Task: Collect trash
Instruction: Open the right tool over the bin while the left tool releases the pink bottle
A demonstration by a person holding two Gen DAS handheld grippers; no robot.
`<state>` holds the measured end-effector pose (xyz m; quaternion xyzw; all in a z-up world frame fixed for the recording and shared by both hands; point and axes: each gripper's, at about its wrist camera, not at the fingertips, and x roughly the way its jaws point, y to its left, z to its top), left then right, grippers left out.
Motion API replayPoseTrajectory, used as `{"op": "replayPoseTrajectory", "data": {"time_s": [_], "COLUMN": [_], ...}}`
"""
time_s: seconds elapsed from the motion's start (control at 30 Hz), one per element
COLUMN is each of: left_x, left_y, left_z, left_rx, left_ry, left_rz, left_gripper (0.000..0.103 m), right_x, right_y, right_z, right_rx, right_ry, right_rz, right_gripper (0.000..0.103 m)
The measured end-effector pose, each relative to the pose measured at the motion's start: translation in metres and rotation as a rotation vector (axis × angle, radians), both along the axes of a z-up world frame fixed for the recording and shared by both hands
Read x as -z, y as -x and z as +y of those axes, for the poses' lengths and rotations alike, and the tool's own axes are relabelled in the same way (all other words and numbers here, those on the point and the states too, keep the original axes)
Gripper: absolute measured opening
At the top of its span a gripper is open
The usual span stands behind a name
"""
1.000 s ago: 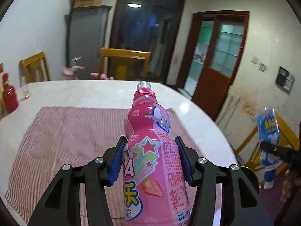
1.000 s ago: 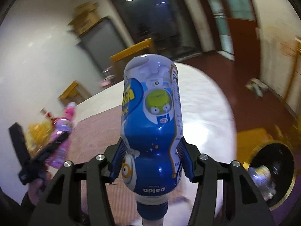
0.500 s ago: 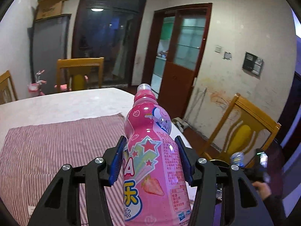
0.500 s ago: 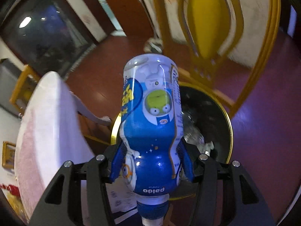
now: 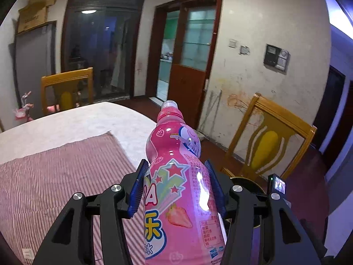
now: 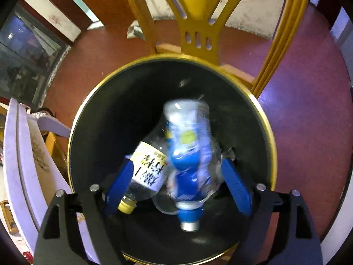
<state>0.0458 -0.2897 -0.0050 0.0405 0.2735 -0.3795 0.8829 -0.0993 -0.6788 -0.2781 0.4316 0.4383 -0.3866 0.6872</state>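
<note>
Binning: blue bottle (image 6: pixel 187 152) blurred, above black bin (image 6: pixel 92 110), clear of the pads
Bin contents: clear yellow-capped bottle (image 6: pixel 145 174)
Right gripper (image 6: pixel 178 176): jaws opening
Left gripper (image 5: pixel 177 187): clamped on pink bottle (image 5: pixel 176 187), over striped cloth (image 5: pixel 55 176)

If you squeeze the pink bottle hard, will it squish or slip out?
Probably it squishes a little: the pink bottle looks like thin plastic. Its glossy label might be slippery, but the left tool has ridged blue pads pressed on both sides. It likely feels light, though I can't see whether it's empty.
</note>
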Motion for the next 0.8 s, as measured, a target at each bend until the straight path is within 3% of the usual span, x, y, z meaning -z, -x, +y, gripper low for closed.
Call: {"op": "replayPoseTrajectory", "data": {"time_s": [0.27, 0.43, 0.63, 0.8], "left_x": [0.021, 0.049, 0.111, 0.175], "left_y": [0.025, 0.041, 0.059, 0.068], "left_z": [-0.072, -0.133, -0.211, -0.268], "left_rx": [0.167, 0.292, 0.391, 0.434], "left_ry": [-0.031, -0.043, -0.098, -0.207], "left_rz": [0.037, 0.083, 0.182, 0.256], "left_gripper": [0.052, 0.052, 0.051, 0.051], "right_x": [-0.057, -0.081, -0.087, -0.078], "right_y": [0.069, 0.112, 0.154, 0.171], "right_z": [-0.002, 0.011, 0.011, 0.011], "right_rx": [0.141, 0.234, 0.300, 0.332], "right_ry": [0.148, 0.278, 0.303, 0.266], "right_rz": [-0.167, -0.203, -0.232, -0.273], "right_gripper": [0.083, 0.084, 0.086, 0.086]}}
